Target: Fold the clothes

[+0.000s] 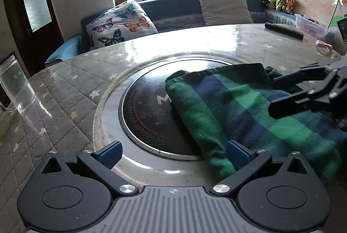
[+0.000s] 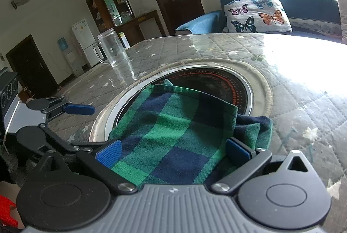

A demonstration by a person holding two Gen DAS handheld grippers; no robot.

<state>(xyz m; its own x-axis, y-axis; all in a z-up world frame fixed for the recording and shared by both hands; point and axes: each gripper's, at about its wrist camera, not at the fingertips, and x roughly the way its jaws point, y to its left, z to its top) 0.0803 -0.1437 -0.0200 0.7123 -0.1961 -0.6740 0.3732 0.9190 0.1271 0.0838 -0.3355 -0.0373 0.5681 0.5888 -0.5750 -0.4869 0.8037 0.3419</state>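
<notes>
A green and navy plaid cloth (image 1: 238, 102) (image 2: 173, 131) lies folded on the table, partly over a round black hotplate (image 1: 147, 107) (image 2: 216, 83). My left gripper (image 1: 173, 154) is open at the cloth's near left edge. Its right pad (image 1: 237, 154) sits against the fabric and its left pad is over the metal ring. My right gripper (image 2: 173, 152) is open wide, with the cloth lying loose between its pads. In the left wrist view it reaches in from the right over the cloth (image 1: 275, 94). One blue pad (image 2: 79, 109) of the left gripper shows at the left.
The table (image 1: 65, 81) has a quilted star cover under glass. A glass mug (image 1: 15, 85) (image 2: 112, 50) stands at its left edge. A black remote (image 1: 284, 30) and a pink item (image 1: 324, 47) lie far right. A sofa with a butterfly cushion (image 1: 121, 22) runs behind.
</notes>
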